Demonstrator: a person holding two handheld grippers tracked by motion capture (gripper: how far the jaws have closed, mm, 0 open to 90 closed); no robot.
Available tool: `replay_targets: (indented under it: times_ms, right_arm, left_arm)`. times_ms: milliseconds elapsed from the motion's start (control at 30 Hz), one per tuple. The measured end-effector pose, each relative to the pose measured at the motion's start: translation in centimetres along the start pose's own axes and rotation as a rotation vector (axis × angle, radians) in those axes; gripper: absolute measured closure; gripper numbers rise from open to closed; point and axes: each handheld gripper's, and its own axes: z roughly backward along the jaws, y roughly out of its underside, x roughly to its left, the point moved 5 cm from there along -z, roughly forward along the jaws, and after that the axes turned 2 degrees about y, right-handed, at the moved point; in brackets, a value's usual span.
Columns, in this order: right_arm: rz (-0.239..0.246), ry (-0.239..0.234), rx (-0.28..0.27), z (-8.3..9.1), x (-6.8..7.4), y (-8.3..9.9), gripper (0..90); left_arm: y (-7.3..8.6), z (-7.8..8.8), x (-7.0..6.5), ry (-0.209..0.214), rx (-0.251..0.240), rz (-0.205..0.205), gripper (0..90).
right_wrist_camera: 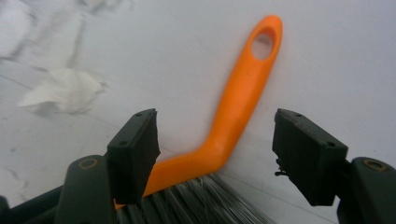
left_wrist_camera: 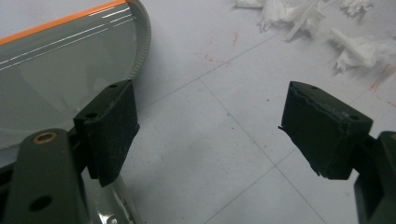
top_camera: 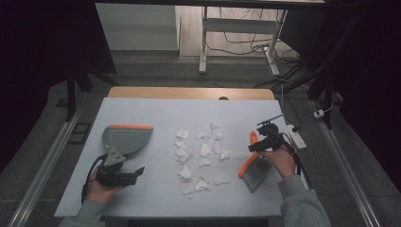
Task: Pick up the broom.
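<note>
A grey dustpan (top_camera: 124, 138) with an orange front lip lies at the table's left; its grey pan (left_wrist_camera: 56, 70) is also in the left gripper view. My left gripper (top_camera: 124, 176) (left_wrist_camera: 208, 128) is open just right of the pan's handle, with bare table between its jaws. A hand brush (top_camera: 252, 166) with an orange handle (right_wrist_camera: 238, 102) and grey bristles (right_wrist_camera: 201, 200) lies at the right. My right gripper (top_camera: 261, 142) (right_wrist_camera: 215, 149) is open, its jaws on either side of the handle's bend. Crumpled white paper scraps (top_camera: 203, 150) (right_wrist_camera: 65, 91) (left_wrist_camera: 359, 46) lie scattered between them.
The white table (top_camera: 156, 111) has a wooden edge at the back. A white power strip (top_camera: 297, 137) lies at its right edge. Cables and desk legs (top_camera: 204, 42) stand on the floor beyond. Metal rails run along both sides.
</note>
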Motion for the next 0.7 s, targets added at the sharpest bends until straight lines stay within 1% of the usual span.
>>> replay_targets:
  times_ms: [33,67,100,133,200,300,333,400,433,467,533,567,633,667,700]
  right_arm:
    - [-0.021,0.009,0.029,-0.5,0.0,-0.1,34.0]
    - [-0.021,0.009,0.029,-0.5,0.0,-0.1,34.0]
    - [-0.047,0.02,0.052,-1.0,-0.2,-0.1,34.8]
    - [-0.047,0.02,0.052,-1.0,-0.2,-0.1,34.8]
    - [-0.063,0.029,0.073,-1.4,-0.3,-0.1,35.5]
    - [-0.078,0.041,0.101,-2.0,-0.3,-0.1,36.3]
    - [-0.078,0.041,0.101,-2.0,-0.3,-0.1,36.3]
    - [-0.086,0.059,0.12,-2.4,-0.2,-0.1,37.7]
    - [-0.082,0.062,0.138,-2.6,-0.2,0.0,39.2]
    - [-0.082,0.062,0.138,-2.6,-0.2,0.0,39.2]
    - [-0.087,0.07,0.155,-2.9,-0.1,0.1,41.7]
    - [-0.102,0.07,0.162,-3.1,-0.1,0.2,44.8]
    - [-0.099,0.079,0.175,-3.3,-0.1,0.3,48.0]
    - [-0.105,0.083,0.176,-3.2,0.0,0.3,50.8]
    - [-0.105,0.083,0.176,-3.2,0.0,0.3,50.8]
  left_arm:
    - [0.0,0.0,0.0,0.001,-0.001,0.001,19.9]
    - [0.0,0.0,0.0,0.001,0.001,0.001,19.9]
    - [0.0,-0.1,0.0,0.0,0.001,0.0,19.9]
    - [0.0,-0.1,0.0,0.001,0.001,0.0,19.9]
    - [0.0,-0.1,0.0,0.001,0.001,-0.001,19.8]
    - [0.1,-0.1,0.0,0.002,0.004,0.0,19.9]
    - [0.1,-0.1,0.0,0.002,0.004,0.002,19.9]
    - [0.1,-0.2,0.0,0.001,0.005,0.003,19.8]
    - [0.1,-0.2,0.0,0.002,0.006,0.002,19.8]
    - [0.1,-0.1,0.0,0.003,0.005,0.002,19.8]
    - [0.1,-0.1,0.0,0.001,0.005,0.003,19.8]
    - [0.1,-0.1,0.0,0.002,0.005,0.003,19.8]
    - [0.1,-0.1,0.0,-0.001,0.006,0.001,19.8]
    - [0.1,-0.2,0.0,0.001,0.005,0.001,19.8]
    - [0.1,-0.2,0.0,0.0,0.006,0.001,19.8]
